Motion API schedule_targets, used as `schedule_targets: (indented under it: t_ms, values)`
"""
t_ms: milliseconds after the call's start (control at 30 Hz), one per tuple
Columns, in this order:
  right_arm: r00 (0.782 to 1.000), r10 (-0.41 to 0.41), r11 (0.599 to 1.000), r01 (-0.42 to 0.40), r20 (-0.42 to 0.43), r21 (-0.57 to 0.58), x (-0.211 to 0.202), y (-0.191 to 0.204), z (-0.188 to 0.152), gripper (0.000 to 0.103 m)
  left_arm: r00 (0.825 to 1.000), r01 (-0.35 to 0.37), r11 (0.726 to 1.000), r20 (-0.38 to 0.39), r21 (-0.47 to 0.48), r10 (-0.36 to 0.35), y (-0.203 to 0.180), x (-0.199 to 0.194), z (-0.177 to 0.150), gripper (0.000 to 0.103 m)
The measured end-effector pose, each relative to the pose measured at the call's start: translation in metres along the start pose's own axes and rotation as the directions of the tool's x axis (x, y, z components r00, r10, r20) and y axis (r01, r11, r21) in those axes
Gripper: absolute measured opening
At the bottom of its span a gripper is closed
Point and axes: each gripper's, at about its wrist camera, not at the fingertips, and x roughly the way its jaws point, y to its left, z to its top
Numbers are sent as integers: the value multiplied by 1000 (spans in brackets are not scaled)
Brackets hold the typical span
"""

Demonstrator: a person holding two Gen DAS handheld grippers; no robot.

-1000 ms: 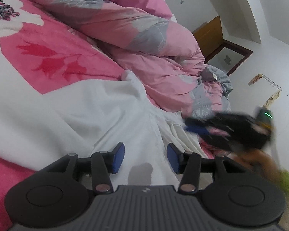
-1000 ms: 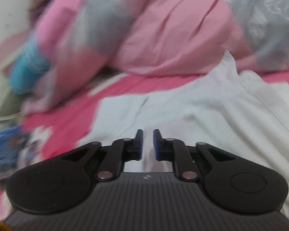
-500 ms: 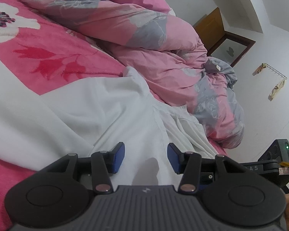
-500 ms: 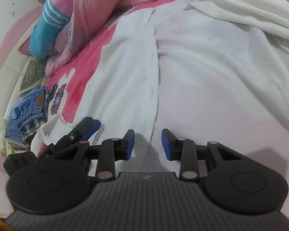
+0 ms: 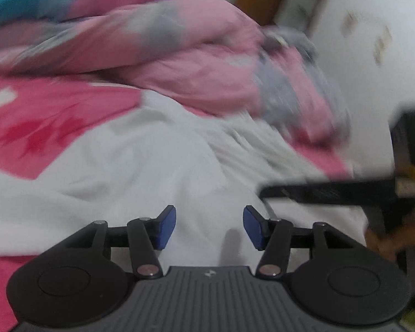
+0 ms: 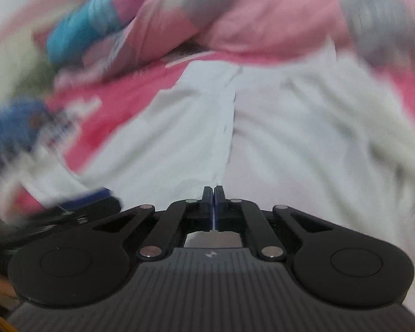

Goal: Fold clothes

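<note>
**One white shirt on the bed, two tongs over it**

One white shirt lies spread out on a bed. It covers most of the middle of both views. A line of buttons runs down its front in the right wrist view. The cloth has soft folds and bumps on the far side.

The right tongs are low over the shirt, near the bottom of the button line. Their blue pads are pressed together with almost no gap. It is too hard to see if any cloth is pinched between them.

The left tongs are wide apart, with a big gap between the blue pads. They hold nothing. White cloth shows in the gap below them. The right tongs show as a dark blur at the right edge of the left wrist view.

Under the shirt is a pink bedsheet with red flower shapes. Behind the shirt is a big puffy pink and grey blanket, all bunched up. A blue striped thing lies by the blanket. Some blue jeans sit at the left edge. Both pictures are blurry.
</note>
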Motion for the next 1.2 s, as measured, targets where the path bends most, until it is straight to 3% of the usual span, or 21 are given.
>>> schedule_targets:
  t_ms: [67,200,400,533,600,800,933,1033,1133,1200]
  values:
    - [1000,-30,999,30,4,-39,2,6,-3,3,999,-17,998,-33,67,19,-12,6,-6,56]
    - [996,76,965,-86,51,249,-27,-38,-10,4,998,-26,993,-54,115,33,-19,13,-13,56]
    - [982,79,910,-142,174,389,-139,-72,-67,13,999,-10,992,-28,127,14,-22,-10,-7,64]
    - [961,56,885,-173,272,432,-217,-77,-117,18,999,14,991,-50,130,-8,-32,-37,-4,69]
    - [960,49,883,-171,276,437,-234,-73,-136,21,997,19,992,-71,125,-10,-37,-54,-7,70]
    - [977,93,882,-169,190,440,-217,-46,-182,24,990,32,999,-138,-9,-33,-30,-127,-45,70]
    - [967,153,853,-232,201,467,-224,-31,-218,25,982,51,989,-173,-142,-75,-16,-174,-83,70]
    - [948,238,802,-314,210,508,-238,-18,-251,29,976,65,976,-192,-208,-105,-11,-196,-109,67]
    - [925,317,706,-377,208,600,-236,-5,-285,41,969,81,961,-206,-266,-138,-7,-208,-132,59]
    - [917,343,628,-387,206,675,-228,2,-308,43,963,90,948,-215,-305,-161,-4,-217,-146,57]
